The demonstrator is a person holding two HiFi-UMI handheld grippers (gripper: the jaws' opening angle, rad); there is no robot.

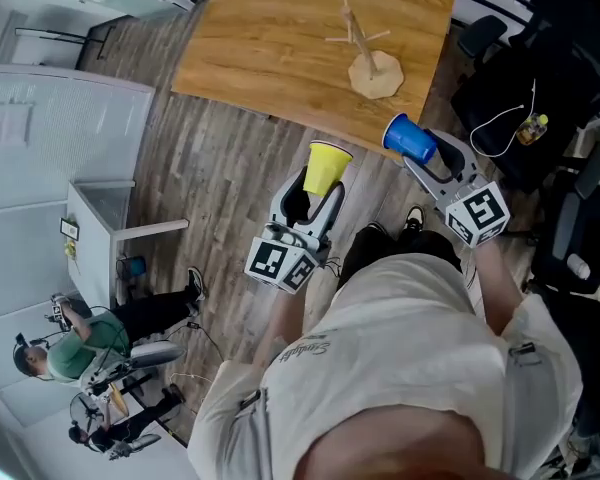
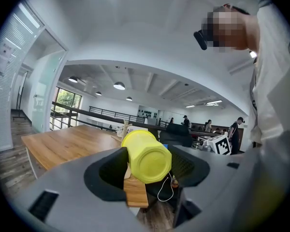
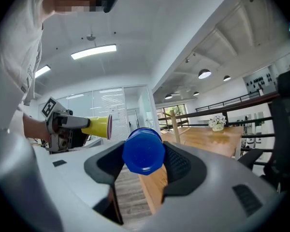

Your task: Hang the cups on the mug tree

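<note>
My left gripper [image 1: 320, 183] is shut on a yellow cup [image 1: 326, 166], held above the wood floor just short of the table's near edge. In the left gripper view the yellow cup [image 2: 146, 157] lies between the jaws with its base toward the camera. My right gripper [image 1: 420, 151] is shut on a blue cup [image 1: 410, 138] over the table's near edge. The blue cup [image 3: 143, 150] fills the jaws in the right gripper view. The wooden mug tree [image 1: 370, 56] stands bare on the wooden table [image 1: 270, 38], beyond both cups.
A person sits at the lower left [image 1: 90, 333] beside equipment and a white cabinet [image 1: 105, 228]. Black office chairs [image 1: 570, 238] and a dark seat with a white cable [image 1: 505, 118] stand at the right of the table.
</note>
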